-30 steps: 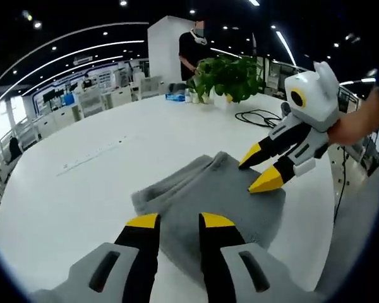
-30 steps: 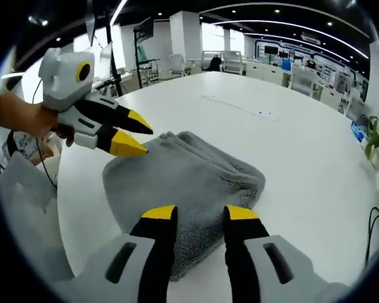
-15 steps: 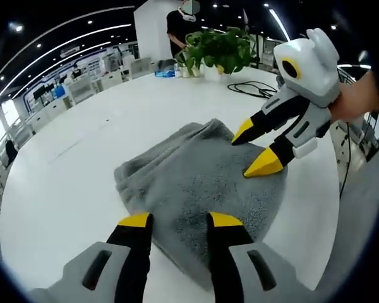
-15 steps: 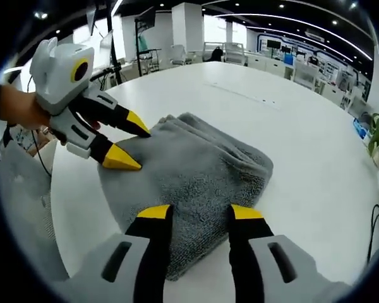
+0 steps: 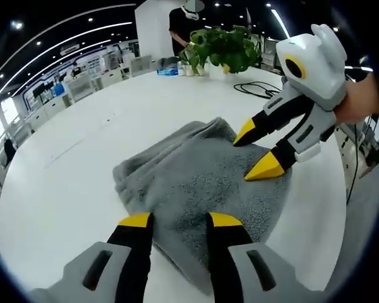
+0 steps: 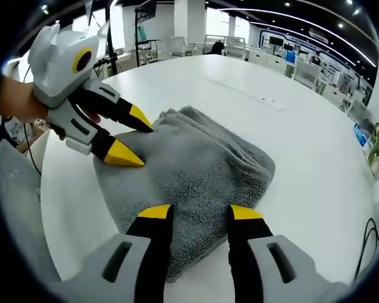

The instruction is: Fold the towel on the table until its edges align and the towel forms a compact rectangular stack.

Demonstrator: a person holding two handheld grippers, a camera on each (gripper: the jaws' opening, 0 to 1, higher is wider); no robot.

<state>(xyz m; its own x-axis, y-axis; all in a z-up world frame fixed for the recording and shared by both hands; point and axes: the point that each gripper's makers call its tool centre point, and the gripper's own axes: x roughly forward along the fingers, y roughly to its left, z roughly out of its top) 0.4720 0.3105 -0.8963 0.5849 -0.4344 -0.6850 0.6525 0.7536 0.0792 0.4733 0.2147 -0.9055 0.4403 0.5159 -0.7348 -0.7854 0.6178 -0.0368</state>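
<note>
A grey towel lies folded in a thick stack on the white table. In the left gripper view my left gripper stands open over the towel's near edge, nothing between its yellow-tipped fingers. The right gripper enters from the right, open, its tips close over the towel's far right corner. In the right gripper view the towel sits in the middle, my right gripper is open above its near edge, and the left gripper hovers open at its left corner.
A potted green plant and a black cable lie at the table's far side, with a person standing behind. The table's edge runs close to the towel on one side. Office desks fill the background.
Both grippers have come a little lower and closer to the towel. The towel itself lies the same, still folded.
</note>
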